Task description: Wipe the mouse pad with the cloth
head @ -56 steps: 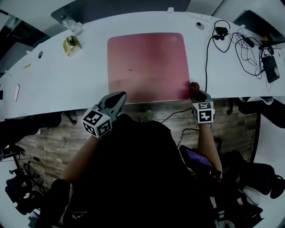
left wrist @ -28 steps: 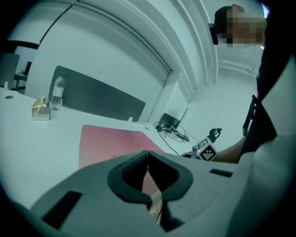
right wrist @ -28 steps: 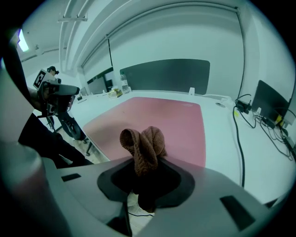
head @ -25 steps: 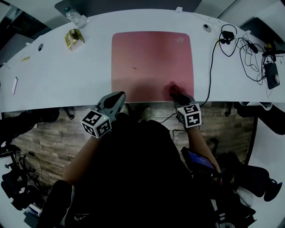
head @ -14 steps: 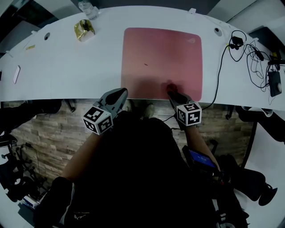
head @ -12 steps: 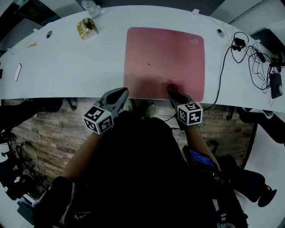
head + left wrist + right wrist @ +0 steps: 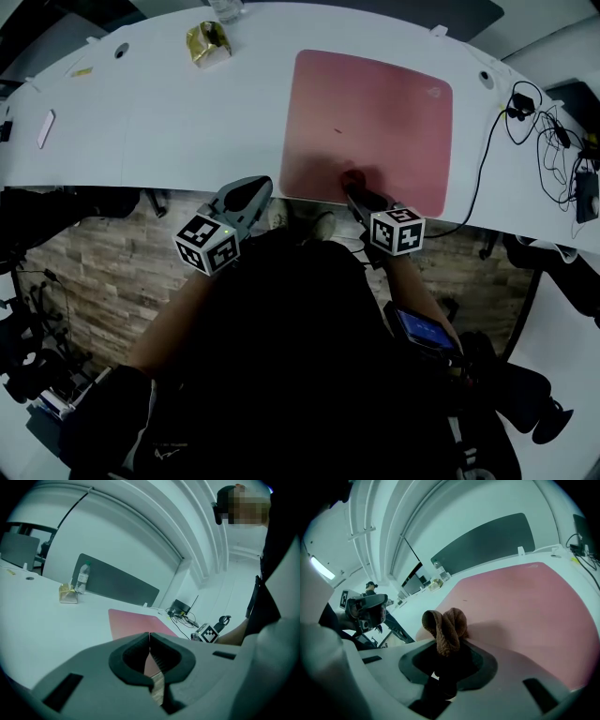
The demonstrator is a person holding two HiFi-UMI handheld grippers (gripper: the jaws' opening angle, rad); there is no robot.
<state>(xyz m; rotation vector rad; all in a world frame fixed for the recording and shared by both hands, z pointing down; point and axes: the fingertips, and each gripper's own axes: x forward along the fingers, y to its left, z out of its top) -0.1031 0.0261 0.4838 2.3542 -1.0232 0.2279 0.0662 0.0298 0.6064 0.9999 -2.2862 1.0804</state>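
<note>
In the head view, my right gripper [image 7: 357,190] sits at the lower edge of the pink mouse pad [image 7: 375,122], centre frame, with the brown cloth [image 7: 352,177] at its tip. My left gripper [image 7: 247,194] hangs off the white table [image 7: 159,122], lower left of the pad. A gold packet [image 7: 208,42] lies upper left and cables [image 7: 548,131] far right.

In the left gripper view, I see the jaws [image 7: 150,641] pressed together with nothing between them. The pad [image 7: 131,623] lies beyond, with a bottle [image 7: 82,577] at left.

In the right gripper view, the jaws [image 7: 444,645] are clamped on the bunched cloth [image 7: 446,626], which is over the pad's [image 7: 525,602] near edge. I cannot tell whether it touches.
</note>
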